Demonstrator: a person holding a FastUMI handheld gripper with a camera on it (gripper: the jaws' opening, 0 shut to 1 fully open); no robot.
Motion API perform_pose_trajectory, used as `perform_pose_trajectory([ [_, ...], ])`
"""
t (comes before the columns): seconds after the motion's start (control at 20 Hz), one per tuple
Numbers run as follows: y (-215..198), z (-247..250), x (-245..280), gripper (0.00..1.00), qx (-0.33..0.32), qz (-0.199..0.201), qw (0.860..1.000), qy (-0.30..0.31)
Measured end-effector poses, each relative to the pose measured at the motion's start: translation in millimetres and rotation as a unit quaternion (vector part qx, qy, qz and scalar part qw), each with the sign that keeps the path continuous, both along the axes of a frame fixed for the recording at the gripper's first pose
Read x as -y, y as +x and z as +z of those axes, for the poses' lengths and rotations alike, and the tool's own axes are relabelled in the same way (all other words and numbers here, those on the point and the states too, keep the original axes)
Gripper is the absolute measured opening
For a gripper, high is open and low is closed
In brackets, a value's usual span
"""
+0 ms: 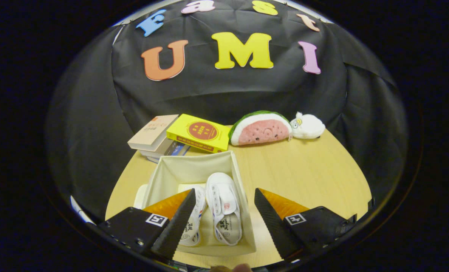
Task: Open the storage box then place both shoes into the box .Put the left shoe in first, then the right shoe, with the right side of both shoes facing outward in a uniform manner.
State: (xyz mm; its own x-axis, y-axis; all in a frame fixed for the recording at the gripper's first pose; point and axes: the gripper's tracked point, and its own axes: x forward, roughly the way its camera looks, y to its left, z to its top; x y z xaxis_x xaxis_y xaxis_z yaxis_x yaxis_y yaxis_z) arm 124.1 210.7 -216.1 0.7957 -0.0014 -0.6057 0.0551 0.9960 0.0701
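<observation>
Above the open storage box [194,172], the hand-held gripper [224,223] hung spread and empty; both shoes [224,211] lay inside, side by side. Their facing seemed uniform, though a careless retreat might clip the near rim.

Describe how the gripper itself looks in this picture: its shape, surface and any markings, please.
The gripper has two wedge-shaped jaws that taper to points, each with a ribbed, saw-toothed inner face. They stand apart, pressing on nothing, above the storage box with the two white shoes. Each jaw sits on a blocky mount bearing a small square black-and-white marker; the left mount also shows a row of small screws.
</observation>
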Motion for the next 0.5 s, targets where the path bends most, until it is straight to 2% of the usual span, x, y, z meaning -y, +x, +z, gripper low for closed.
perform_pose_trajectory([
  [0.2,-23.9,51.3,26.7,0.97,0.052,0.010,0.999,-0.004],
  [0.5,-66.4,132.2,85.7,0.96,0.137,-0.026,0.990,0.010],
])
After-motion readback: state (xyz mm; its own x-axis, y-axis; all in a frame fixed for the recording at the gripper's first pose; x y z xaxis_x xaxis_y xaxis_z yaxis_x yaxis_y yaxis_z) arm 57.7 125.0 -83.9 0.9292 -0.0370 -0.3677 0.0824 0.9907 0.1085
